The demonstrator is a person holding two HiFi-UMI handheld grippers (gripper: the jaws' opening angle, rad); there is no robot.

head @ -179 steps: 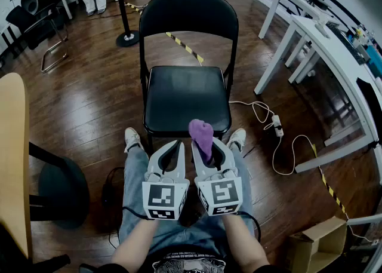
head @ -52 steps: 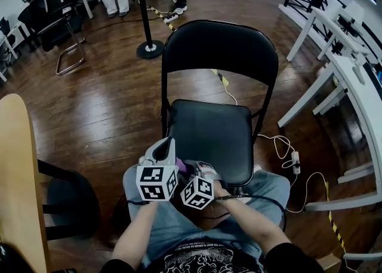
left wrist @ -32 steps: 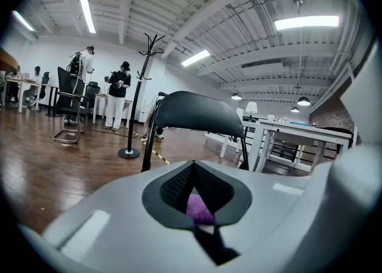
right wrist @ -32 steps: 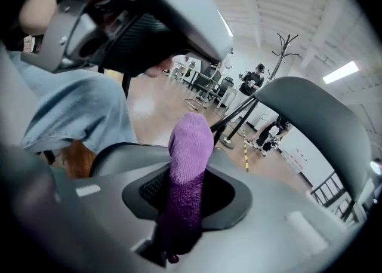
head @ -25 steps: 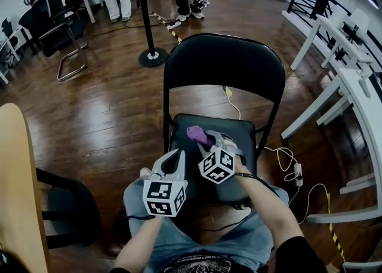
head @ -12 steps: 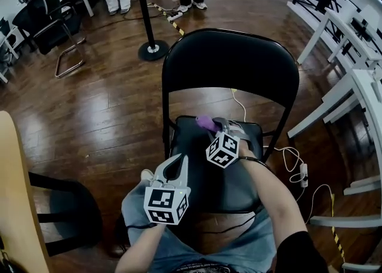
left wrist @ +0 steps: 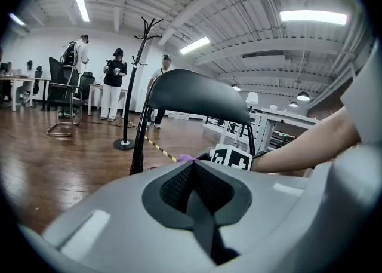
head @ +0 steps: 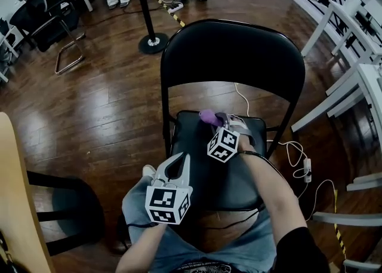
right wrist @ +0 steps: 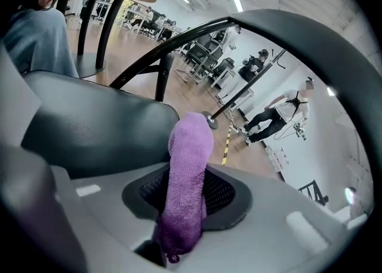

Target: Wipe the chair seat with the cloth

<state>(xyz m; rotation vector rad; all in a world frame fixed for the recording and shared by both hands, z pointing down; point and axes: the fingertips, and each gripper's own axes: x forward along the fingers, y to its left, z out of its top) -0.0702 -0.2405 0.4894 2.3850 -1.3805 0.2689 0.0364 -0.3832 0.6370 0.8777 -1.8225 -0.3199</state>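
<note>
Farther back over the chair seat (head: 203,167) than a second ago sits my right gripper (head: 223,120), its fingers clamped on the purple cloth (head: 209,117), which pokes beyond their tips. The wiping stroke looks under way. Well behind, my left gripper (head: 178,162) hangs closed and empty.

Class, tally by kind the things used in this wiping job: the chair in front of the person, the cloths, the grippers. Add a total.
Black folding chair: 1
Purple cloth: 1
Grippers: 2 (left gripper, right gripper)
Total: 4
</note>
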